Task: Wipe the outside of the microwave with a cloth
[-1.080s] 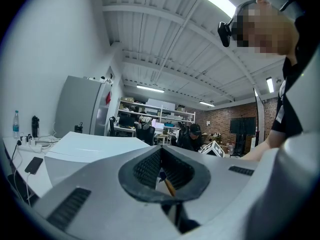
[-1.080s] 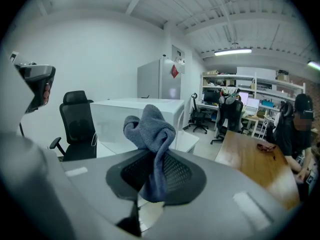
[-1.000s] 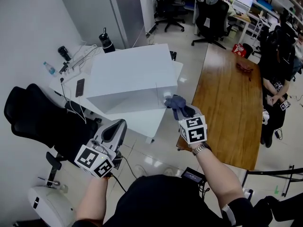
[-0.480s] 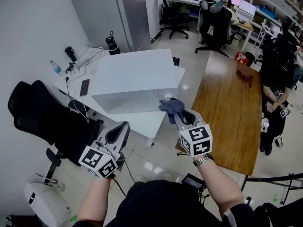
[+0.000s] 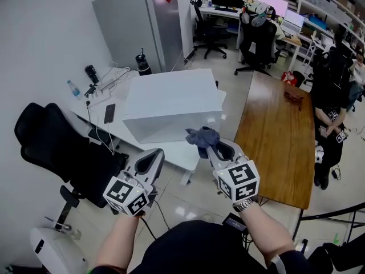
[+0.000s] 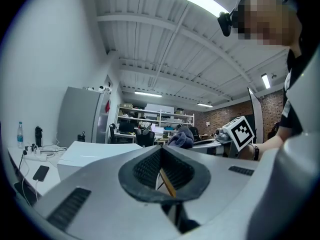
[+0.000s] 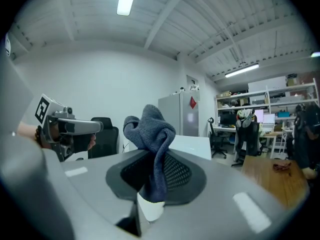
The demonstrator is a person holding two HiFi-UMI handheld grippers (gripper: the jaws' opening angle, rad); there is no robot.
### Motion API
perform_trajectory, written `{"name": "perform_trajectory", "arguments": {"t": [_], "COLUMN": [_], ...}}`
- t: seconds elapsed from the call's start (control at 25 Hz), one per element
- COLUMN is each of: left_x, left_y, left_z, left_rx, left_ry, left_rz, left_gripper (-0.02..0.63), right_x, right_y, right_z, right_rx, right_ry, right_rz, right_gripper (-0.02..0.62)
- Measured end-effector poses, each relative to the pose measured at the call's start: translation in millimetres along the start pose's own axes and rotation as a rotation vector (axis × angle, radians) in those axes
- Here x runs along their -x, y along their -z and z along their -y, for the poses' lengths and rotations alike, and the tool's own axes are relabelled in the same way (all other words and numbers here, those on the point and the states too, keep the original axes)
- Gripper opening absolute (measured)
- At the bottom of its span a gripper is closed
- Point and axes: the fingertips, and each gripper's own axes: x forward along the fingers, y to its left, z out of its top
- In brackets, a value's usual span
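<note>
Well, only print in sight: black-and-white square codes on each gripper's cube, no letters. The red tag on the fridge (image 5: pixel 134 21) is too small to read.

Right gripper (image 5: pixel 212 147): jaws clamped on a grey cloth (image 5: pixel 201 136), which bunches up above the tips w/ one tail hanging btwn the pads. Left gripper (image 5: pixel 155 156): pads meet at the tips, nothing in them.

Microwave (image 5: pixel 171 99), a plain white box, sits at 12 o'clock from both grippers on a white table (image 5: pixel 171 149). The cloth is by its near face, at the 5 o'clock corner; contact can't be told.

Edges/room: phone (image 5: pixel 109 113) and cables at the microwave's 9 o'clock, a black chair (image 5: pixel 51 147) at 9 o'clock of the left gripper, a wood table (image 5: pixel 274 136) at 3 o'clock of the right one. Bare floor runs btwn the two tables toward 1 o'clock.
</note>
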Motion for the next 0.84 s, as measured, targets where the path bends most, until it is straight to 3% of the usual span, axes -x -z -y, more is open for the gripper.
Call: {"name": "perform_trajectory", "arguments": {"t": [0.36, 0.84], "left_x": [29, 40], "left_y": [-4, -3], "left_z": [-5, 1], "left_rx": [0.003, 0.007], "left_ry": [0.035, 0.065], "left_rz": [0.012, 0.015], "left_gripper": [0.005, 0.005], "right_x": [12, 21], "right_y": [-13, -18], "right_z": [-47, -66], "right_rx": [0.025, 0.035], "right_ry": [0.008, 0.021], "right_rz": [0.022, 0.032], "right_gripper": [0.061, 0.061]}}
